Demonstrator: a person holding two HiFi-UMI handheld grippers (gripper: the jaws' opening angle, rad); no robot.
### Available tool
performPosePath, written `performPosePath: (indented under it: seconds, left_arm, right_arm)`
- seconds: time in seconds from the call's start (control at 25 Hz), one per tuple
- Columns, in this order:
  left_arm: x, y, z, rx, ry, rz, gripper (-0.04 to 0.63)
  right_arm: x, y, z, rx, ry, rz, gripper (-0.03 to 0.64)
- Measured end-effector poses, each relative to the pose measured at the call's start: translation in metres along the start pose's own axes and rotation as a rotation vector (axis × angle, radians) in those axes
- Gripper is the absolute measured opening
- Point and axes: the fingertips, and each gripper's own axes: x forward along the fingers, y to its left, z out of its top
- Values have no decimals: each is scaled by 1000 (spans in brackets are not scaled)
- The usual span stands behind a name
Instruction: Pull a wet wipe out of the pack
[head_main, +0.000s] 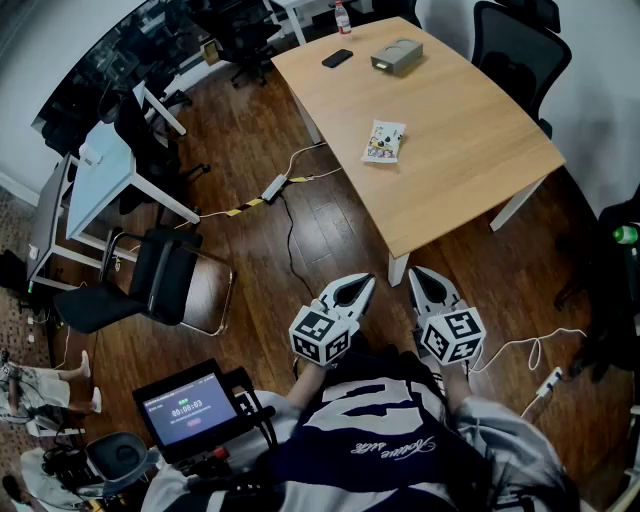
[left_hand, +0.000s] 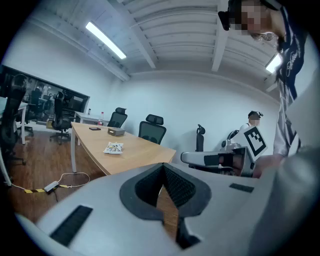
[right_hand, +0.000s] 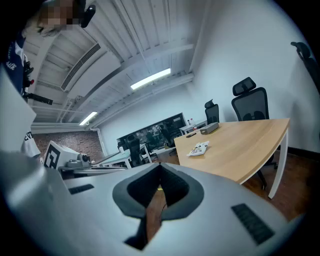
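The wet wipe pack (head_main: 383, 141), a small flat printed packet, lies on the light wooden table (head_main: 470, 150), near its left edge. It also shows far off in the left gripper view, wipe pack (left_hand: 114, 148), and in the right gripper view, wipe pack (right_hand: 199, 148). Both grippers are held close to the person's body, well short of the table's near corner. My left gripper (head_main: 366, 281) has its jaws together with nothing in them, as its own view shows, left gripper (left_hand: 163, 166). My right gripper (head_main: 416, 272) is shut and empty too, right gripper (right_hand: 160, 165).
At the table's far end lie a black phone (head_main: 337, 58) and a grey box (head_main: 397, 57). Office chairs (head_main: 510, 50) stand behind it. A folding chair (head_main: 175, 280) and a cable with a power strip (head_main: 272, 187) are on the wooden floor at left. A screen device (head_main: 187, 409) sits near the person.
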Motion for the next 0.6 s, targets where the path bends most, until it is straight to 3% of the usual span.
performPosePath:
  seconds: [0.32, 0.6]
  left_arm:
    - [12, 12, 4, -15, -2, 4, 2]
    - [46, 90, 21, -8, 10, -33, 2]
  right_arm:
    - [13, -4, 6, 8, 8, 41, -5]
    - [92, -21, 16, -4, 30, 10, -5]
